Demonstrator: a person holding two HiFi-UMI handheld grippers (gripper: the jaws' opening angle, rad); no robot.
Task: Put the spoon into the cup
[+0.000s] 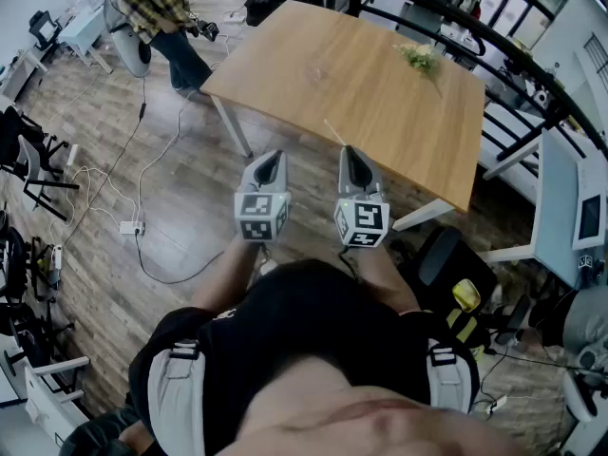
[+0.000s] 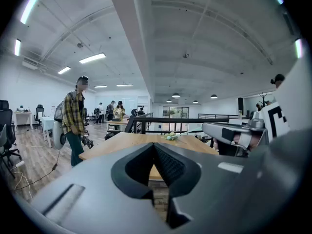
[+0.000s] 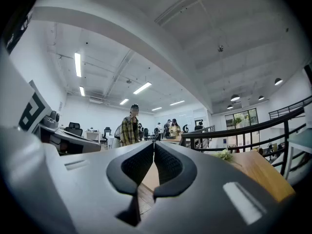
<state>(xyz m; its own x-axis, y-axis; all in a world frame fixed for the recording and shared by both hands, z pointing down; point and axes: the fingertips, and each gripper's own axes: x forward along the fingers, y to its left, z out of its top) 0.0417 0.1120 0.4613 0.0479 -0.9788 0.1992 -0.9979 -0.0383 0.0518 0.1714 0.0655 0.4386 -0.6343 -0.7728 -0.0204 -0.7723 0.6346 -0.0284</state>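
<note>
Wood counter (image 1: 361, 74) at 12 o'clock; no spoon or cup visible | left gripper (image 1: 275, 156), right gripper (image 1: 350, 150): jaws together, empty

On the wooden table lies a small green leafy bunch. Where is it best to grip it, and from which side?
Likely the thin stem-like end of the small green and pale leafy bunch, which trails toward the near right. It lies low on the light wooden table, so come from above with the right claw, shut now, opened first. Finer shape is too small to tell.
</note>
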